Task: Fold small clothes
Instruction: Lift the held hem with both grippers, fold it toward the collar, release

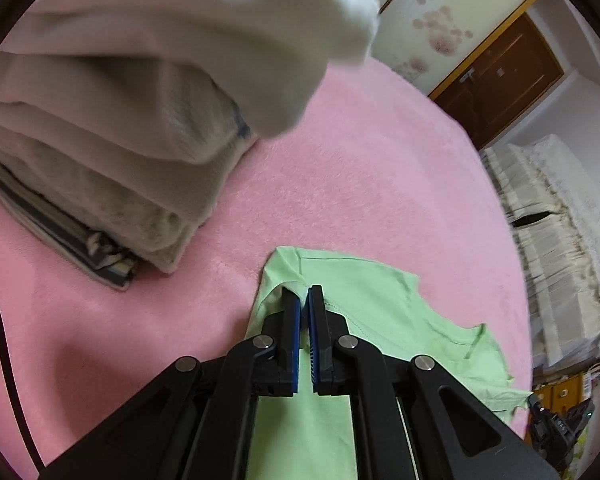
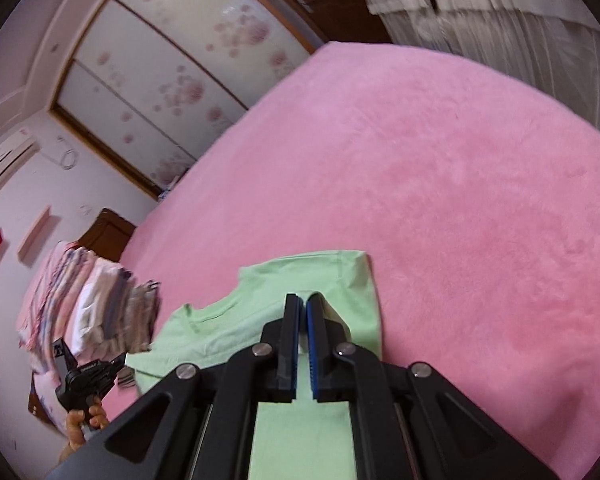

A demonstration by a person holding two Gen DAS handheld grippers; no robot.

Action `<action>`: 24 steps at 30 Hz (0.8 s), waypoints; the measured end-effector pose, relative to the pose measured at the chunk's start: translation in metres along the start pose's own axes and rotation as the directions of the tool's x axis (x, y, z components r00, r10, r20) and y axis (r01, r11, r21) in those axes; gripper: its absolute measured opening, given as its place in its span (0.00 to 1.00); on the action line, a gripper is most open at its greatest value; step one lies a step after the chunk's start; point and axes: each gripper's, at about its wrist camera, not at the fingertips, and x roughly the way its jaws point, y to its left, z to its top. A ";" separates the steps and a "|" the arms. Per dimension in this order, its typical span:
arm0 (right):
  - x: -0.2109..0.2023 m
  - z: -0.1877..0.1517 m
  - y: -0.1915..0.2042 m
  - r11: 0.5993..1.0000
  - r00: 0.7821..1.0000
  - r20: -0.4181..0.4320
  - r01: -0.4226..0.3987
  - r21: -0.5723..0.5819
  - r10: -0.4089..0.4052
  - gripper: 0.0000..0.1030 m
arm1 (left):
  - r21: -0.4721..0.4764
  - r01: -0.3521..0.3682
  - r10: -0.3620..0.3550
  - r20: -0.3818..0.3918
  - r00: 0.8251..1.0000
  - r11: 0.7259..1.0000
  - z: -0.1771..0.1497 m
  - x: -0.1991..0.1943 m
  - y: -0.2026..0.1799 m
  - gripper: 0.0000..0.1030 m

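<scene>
Pinching opposite sides of the green shirt (image 1: 380, 304), the left gripper (image 1: 305, 295) and right gripper (image 2: 303, 300) keep it taut, probably for laying flat on the pink blanket (image 2: 460, 200)

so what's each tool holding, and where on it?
Both hold the green t-shirt: left tool pinches its edge near one corner, right tool near the other.
</scene>
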 end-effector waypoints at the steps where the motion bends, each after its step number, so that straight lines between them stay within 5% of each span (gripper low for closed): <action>1: 0.003 0.001 -0.003 1.000 1.000 -0.002 0.011 0.007 -0.011 0.03 | 0.001 -0.013 0.013 -0.010 1.000 1.000 0.000 0.009 -0.001 0.02; 20: 0.037 0.020 -0.014 0.989 0.992 0.033 0.123 0.085 -0.126 0.03 | 0.004 -0.096 0.096 0.011 0.995 0.995 0.006 0.054 -0.031 0.03; 23: 0.044 0.022 -0.015 0.984 0.988 -0.001 0.151 0.095 -0.151 0.07 | 0.006 -0.124 0.123 0.037 0.992 0.992 0.004 0.054 -0.036 0.26; 24: 0.044 0.024 -0.015 0.983 0.989 -0.007 0.150 0.102 -0.150 0.07 | 0.013 -0.133 0.132 0.053 0.990 0.991 0.003 0.052 -0.039 0.43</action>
